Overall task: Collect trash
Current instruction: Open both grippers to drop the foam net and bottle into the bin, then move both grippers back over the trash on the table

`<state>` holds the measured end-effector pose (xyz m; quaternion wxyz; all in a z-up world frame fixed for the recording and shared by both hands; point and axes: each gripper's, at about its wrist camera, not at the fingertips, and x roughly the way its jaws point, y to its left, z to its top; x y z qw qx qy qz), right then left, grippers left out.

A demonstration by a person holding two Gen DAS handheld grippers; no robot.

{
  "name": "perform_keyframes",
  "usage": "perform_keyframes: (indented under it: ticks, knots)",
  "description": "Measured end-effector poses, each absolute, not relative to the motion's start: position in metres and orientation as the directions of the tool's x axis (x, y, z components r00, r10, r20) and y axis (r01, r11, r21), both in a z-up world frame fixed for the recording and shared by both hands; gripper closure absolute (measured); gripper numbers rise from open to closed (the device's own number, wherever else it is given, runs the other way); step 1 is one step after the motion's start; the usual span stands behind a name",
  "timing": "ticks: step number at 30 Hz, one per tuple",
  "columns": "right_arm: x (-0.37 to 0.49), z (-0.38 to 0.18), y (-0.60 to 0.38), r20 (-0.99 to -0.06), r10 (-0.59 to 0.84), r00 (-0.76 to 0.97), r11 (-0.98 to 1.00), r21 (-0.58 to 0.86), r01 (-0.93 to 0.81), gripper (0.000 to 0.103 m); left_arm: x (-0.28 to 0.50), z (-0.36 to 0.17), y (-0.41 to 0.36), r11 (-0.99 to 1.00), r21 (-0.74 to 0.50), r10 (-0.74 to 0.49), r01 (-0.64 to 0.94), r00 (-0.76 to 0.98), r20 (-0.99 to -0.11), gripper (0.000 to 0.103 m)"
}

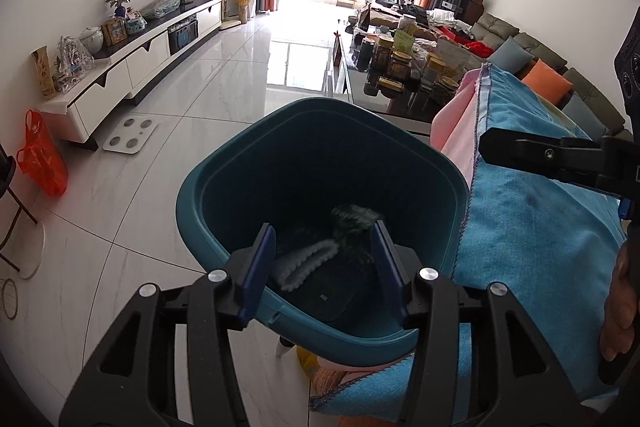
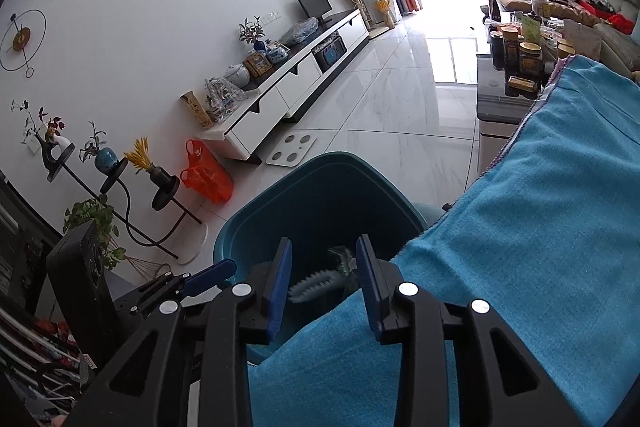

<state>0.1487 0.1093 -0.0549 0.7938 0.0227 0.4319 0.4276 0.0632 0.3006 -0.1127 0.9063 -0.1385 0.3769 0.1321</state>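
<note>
A teal trash bin stands on the tiled floor beside a table draped with a blue towel. In its bottom lie a white ridged piece and a dark fuzzy clump. My left gripper hovers over the bin's near rim, open, with nothing between its blue pads. My right gripper is open too, over the towel's edge and the bin, holding nothing. The white piece shows between its fingers. One black finger of the right gripper reaches in at the right of the left wrist view.
An orange plastic bag and a white bathroom scale lie on the floor by the long white TV cabinet. Jars crowd a glass coffee table in front of a sofa. A black plant stand stands at the left wall.
</note>
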Motion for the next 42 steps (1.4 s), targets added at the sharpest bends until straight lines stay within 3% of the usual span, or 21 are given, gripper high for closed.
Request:
perform_keyframes:
  ticks: [4, 9, 19, 27, 36, 42]
  knots:
    - [0.144, -0.05, 0.097, -0.652, 0.707, 0.275, 0.631, 0.405, -0.662, 0.071, 0.061, -0.105, 0.292, 0.928, -0.161, 0.135, -0.337, 0.704, -0.698, 0.051]
    - [0.127, -0.032, 0.071, -0.617, 0.721, 0.315, 0.621, 0.375, -0.688, 0.069, 0.043, -0.079, 0.267, 0.952, -0.15, 0.117, -0.268, 0.768, -0.629, 0.041]
    - [0.083, 0.009, -0.02, -0.539, 0.698, 0.472, 0.674, 0.271, -0.687, 0.064, 0.03, -0.034, 0.177, 0.984, -0.174, -0.13, 0.045, 0.847, -0.515, 0.036]
    - [0.06, 0.013, -0.11, -0.525, 0.583, 0.62, 0.798, 0.231, -0.556, 0.063, 0.035, -0.034, 0.089, 0.942, -0.191, -0.336, 0.276, 0.783, -0.524, 0.035]
    - [0.046, -0.01, -0.203, -0.555, 0.43, 0.712, 0.903, 0.267, -0.337, 0.063, 0.029, -0.05, 0.021, 0.887, -0.154, -0.443, 0.436, 0.709, -0.548, 0.031]
    - [0.036, -0.019, -0.244, -0.551, 0.362, 0.752, 0.929, 0.281, -0.241, 0.063, 0.042, -0.061, -0.01, 0.869, -0.096, -0.446, 0.486, 0.683, -0.578, 0.031]
